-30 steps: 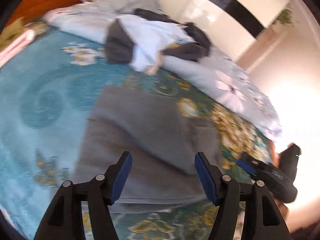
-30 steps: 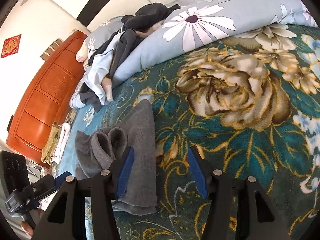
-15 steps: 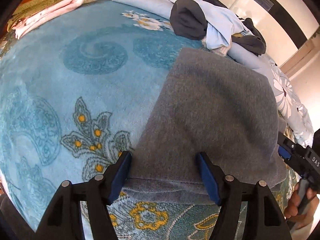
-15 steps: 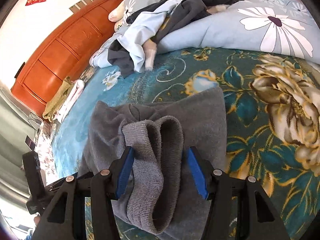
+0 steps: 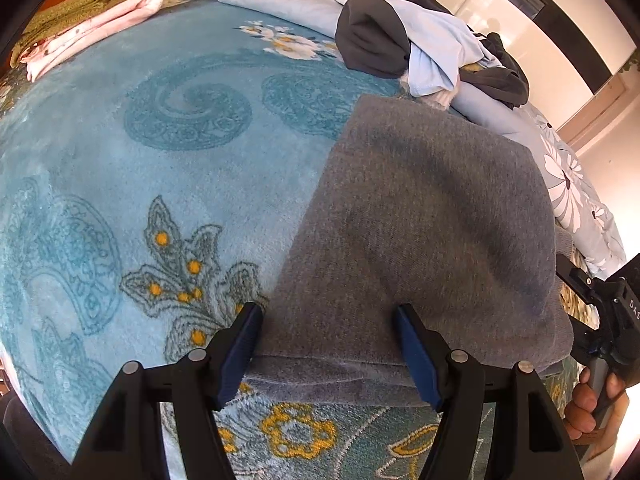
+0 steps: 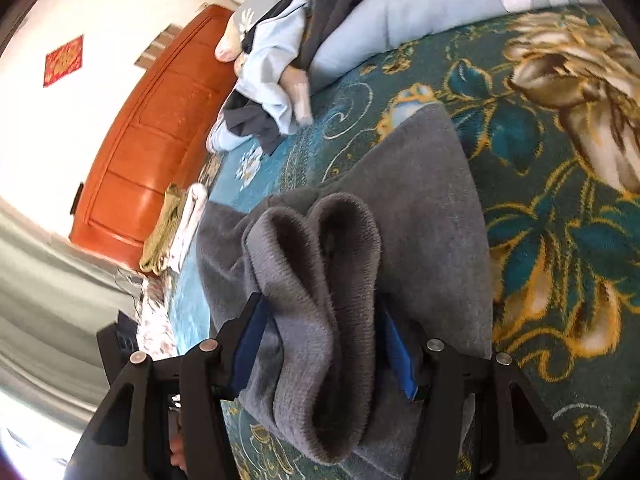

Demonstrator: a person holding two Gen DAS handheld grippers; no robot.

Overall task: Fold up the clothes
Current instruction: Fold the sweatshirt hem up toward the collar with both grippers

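Observation:
A grey knitted sweater [image 5: 432, 216] lies folded flat on the blue floral blanket [image 5: 140, 184]. My left gripper [image 5: 330, 348] points steeply down at its near edge. The jaws are open, astride the near left corner, and the cloth lies loose between the blue pads [image 5: 244, 344]. In the right wrist view the sweater [image 6: 424, 208] shows two ribbed cuffs [image 6: 320, 280] bunched on top. My right gripper [image 6: 324, 344] stands open around those cuffs, and the pads [image 6: 250, 340] flank them without squeezing. A hand [image 5: 592, 404] holds the right gripper [image 5: 588, 288] at the sweater's far right side.
A heap of unfolded dark and pale blue clothes [image 5: 416, 48] rests on a flowered quilt [image 5: 572, 188] behind the sweater. Folded pink and green items [image 5: 88, 20] lie at the blanket's far left corner. An orange wooden headboard [image 6: 152, 140] stands beyond the bed.
My left gripper sank close to the sweater's near edge, then held still. My right gripper swung left from bare blanket onto the sweater, and the cuffs now sit deep between its jaws.

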